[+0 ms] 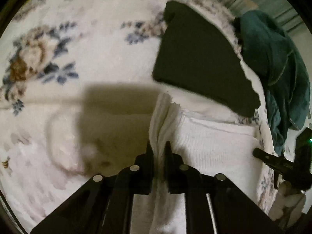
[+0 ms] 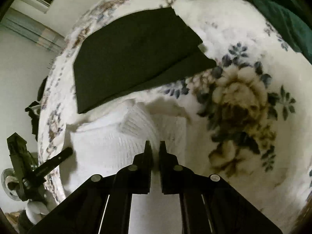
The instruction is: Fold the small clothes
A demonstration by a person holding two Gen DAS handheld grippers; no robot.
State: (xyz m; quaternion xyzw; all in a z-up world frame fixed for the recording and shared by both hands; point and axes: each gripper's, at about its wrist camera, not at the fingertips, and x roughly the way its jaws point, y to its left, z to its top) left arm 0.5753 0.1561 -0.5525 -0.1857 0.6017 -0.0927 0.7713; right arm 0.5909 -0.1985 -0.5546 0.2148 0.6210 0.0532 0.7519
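Left gripper (image 1: 159, 146): fingers pinching a bunched fold of the white ribbed garment (image 1: 210, 144). Right gripper (image 2: 155, 146): fingers pressed together on its cloth, likely to lift both ends for a fold. Garment lies on the floral bedspread (image 1: 97, 44); beyond it a folded dark garment (image 2: 132, 56), farther off a teal garment (image 1: 276, 62).

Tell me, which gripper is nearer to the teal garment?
Right. The right gripper grips the white garment beside the teal garment; the left gripper pinches it farther away.
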